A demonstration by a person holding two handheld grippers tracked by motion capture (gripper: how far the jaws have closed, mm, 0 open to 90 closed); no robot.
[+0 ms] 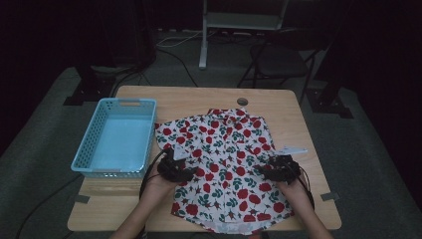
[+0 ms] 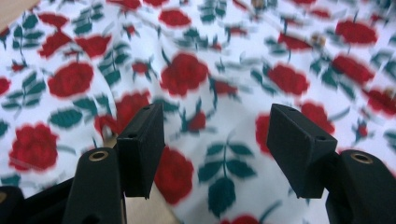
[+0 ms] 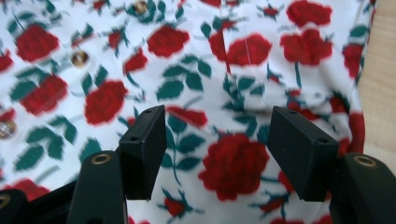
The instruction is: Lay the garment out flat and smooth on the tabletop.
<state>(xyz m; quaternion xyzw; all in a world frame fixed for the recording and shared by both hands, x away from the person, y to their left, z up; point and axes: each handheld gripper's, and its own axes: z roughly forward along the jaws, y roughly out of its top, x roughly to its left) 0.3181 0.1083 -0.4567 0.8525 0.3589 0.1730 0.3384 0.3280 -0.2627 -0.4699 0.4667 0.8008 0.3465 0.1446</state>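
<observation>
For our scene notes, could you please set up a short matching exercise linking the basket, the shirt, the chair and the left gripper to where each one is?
1. basket
2. shirt
3. chair
4. left gripper

a. spread flat mid-table
b. on the floor beyond the table
c. at the shirt's left edge, jaws apart
d. on the table's left side

Pairs: 1-d, 2-a, 3-b, 4-c

1. The left claw [image 1: 175,168] is sitting in the person's left hand [image 1: 158,185], its black jaws standing apart with nothing pinched between them.
2. The right claw [image 1: 279,168] is sitting in the right hand [image 1: 294,188], jaws likewise spread and gripping nothing.
3. Both forearms are coming in from the bottom edge, angling slightly toward each other.
</observation>
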